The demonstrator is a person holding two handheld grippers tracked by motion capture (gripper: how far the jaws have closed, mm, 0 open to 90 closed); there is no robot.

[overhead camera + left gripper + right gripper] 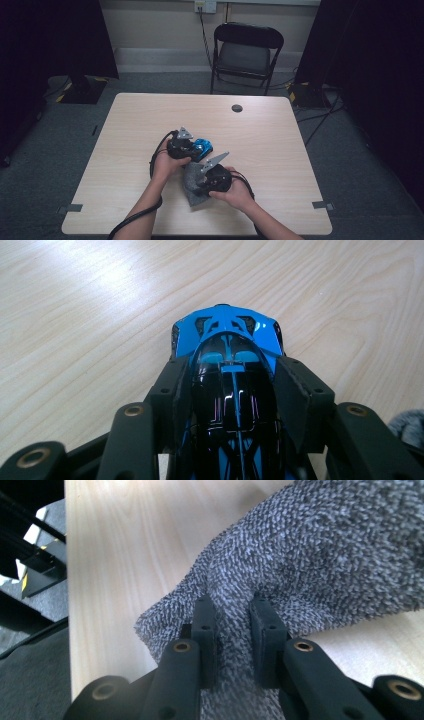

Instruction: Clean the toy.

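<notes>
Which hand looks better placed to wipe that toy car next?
Probably the right: its tool already pinches the grey fuzzy cloth, while the left tool grips the shiny blue-and-black toy car.

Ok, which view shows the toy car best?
The left gripper view: the car sits close up between the left gripper jaws, blue nose forward. The high view shows a blue bit; the right gripper view faces the cloth.

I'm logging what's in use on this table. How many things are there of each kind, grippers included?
Toy cars: 1, blue and black toy car
Cloths: 1, grey cloth
Grippers: 2, left gripper and right gripper
Total: 4
</notes>
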